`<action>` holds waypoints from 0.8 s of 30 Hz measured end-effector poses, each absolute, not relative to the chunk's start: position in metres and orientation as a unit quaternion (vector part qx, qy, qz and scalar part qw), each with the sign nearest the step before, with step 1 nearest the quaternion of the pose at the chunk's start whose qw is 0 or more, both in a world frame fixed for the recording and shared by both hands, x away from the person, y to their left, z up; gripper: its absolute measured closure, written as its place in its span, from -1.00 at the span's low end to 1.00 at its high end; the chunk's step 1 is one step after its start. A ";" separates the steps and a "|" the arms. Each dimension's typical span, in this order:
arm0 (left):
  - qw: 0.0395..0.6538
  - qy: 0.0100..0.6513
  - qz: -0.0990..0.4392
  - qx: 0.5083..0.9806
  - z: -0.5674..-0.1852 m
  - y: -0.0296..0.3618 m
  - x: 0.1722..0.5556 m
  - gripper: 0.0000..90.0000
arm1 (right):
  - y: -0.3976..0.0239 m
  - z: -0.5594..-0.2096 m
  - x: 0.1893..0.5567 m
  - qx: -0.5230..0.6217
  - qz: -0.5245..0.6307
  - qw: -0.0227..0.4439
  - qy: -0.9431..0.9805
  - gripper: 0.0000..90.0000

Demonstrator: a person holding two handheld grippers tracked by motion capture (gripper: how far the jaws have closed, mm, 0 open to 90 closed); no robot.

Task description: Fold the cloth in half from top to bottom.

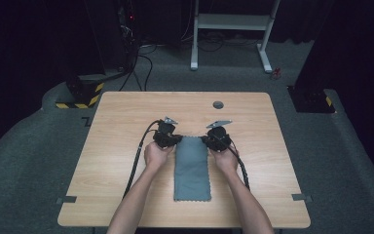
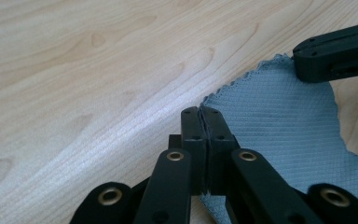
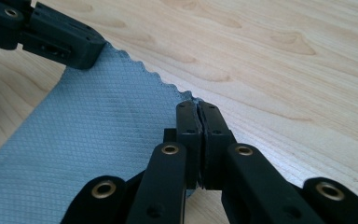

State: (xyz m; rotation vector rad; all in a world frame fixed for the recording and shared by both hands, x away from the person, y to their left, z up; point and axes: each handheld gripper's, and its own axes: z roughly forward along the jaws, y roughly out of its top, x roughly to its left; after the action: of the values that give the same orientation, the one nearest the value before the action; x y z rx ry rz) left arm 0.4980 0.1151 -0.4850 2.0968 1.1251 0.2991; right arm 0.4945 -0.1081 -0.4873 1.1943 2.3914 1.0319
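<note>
A grey-blue cloth lies as a long strip on the wooden table, running from the table's middle toward the near edge. My left gripper is shut on the cloth's far left corner. My right gripper is shut on the far right corner. In the left gripper view the cloth spreads to the right, and the right gripper pinches its other corner. In the right gripper view the cloth spreads to the left, where the left gripper holds its corner.
A round cable hole sits in the table behind the grippers. Black cables trail from both grippers along the person's forearms. Beyond the table stand a white frame and a black stand with yellow stripes.
</note>
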 end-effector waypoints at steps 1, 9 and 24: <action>0.367 0.437 0.115 0.814 -0.484 0.116 0.498 0.98 | -0.109 -0.486 0.495 0.410 0.359 0.139 0.827 0.96; 0.364 0.440 0.120 0.812 -0.482 0.110 0.503 0.97 | -0.112 -0.484 0.497 0.413 0.362 0.142 0.823 0.97; 0.378 0.439 0.130 0.805 -0.454 0.098 0.516 0.97 | -0.126 -0.457 0.507 0.421 0.377 0.161 0.809 0.97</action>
State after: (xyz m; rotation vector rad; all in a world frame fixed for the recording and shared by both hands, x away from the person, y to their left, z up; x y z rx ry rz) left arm 0.5157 0.0983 -0.4543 2.0571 1.1211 0.3325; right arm 0.5070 -0.1263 -0.4569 1.2017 2.3102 1.0753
